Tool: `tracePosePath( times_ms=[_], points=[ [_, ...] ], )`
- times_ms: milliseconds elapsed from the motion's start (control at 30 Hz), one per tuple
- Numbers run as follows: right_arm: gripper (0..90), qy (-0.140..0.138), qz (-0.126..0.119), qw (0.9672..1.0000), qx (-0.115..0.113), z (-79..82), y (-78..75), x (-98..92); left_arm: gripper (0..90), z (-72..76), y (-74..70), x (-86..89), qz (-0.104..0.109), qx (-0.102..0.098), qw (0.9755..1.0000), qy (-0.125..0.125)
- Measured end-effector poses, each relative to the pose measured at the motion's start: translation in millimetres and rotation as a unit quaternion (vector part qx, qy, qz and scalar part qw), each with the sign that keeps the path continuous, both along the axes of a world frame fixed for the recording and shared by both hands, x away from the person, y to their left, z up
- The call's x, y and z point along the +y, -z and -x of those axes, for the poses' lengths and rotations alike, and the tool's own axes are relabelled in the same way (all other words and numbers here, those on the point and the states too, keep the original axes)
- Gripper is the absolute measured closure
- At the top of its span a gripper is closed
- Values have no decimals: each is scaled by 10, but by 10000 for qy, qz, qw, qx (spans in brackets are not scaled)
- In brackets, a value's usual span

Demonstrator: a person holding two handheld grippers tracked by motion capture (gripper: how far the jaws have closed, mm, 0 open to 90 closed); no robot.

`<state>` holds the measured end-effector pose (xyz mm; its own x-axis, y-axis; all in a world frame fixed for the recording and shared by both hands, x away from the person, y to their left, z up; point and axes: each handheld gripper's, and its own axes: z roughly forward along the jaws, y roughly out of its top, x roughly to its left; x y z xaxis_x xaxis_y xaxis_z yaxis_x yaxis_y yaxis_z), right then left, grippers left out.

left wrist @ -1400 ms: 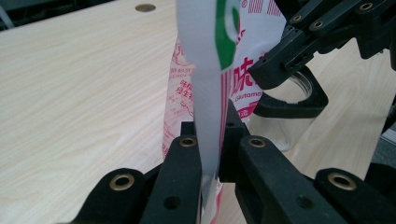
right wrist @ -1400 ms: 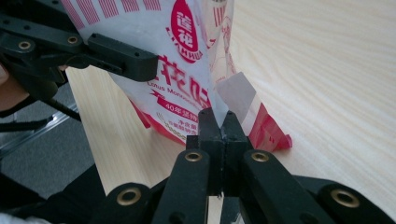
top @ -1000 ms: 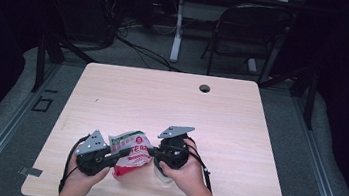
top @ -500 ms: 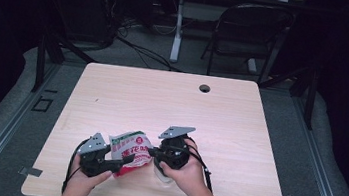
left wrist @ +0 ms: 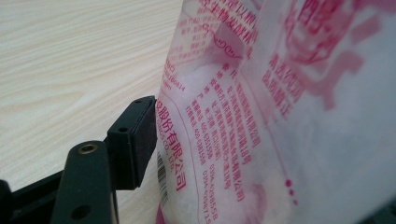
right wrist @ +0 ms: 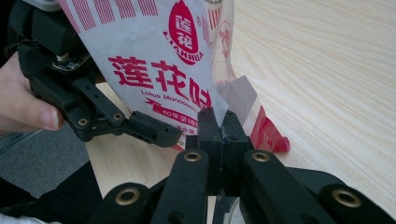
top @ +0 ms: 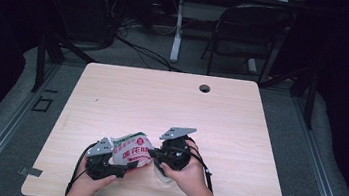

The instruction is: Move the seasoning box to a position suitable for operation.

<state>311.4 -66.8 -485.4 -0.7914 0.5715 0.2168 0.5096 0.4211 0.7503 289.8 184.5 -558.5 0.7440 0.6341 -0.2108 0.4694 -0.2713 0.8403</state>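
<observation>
Near the front edge of the counter [top: 240,116], a white bag with red print [top: 131,151] hangs between two claws. The right claw [right wrist: 219,123] is closed tight on a corner of the bag. The left claw [top: 121,166] has just been opening; its jaws stand wide apart around the bag, one pad [left wrist: 140,135] just beside the bag.

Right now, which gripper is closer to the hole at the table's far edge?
Right. The right gripper sits nearer the hole; the left gripper sits lower and farther left, beside the bag.
</observation>
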Motion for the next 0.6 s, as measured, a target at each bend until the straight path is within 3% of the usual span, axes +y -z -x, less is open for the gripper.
tracePosePath(
  times_ms=[233,600],
  points=[
    [900,-20,41,10000,-5,10,2,-13,353,-7,84,-26,-70,47,10000,38],
    [899,-29,20,10000,27,17,16,-31,339,-28,148,-33,114,184,9998,49]
  ],
)
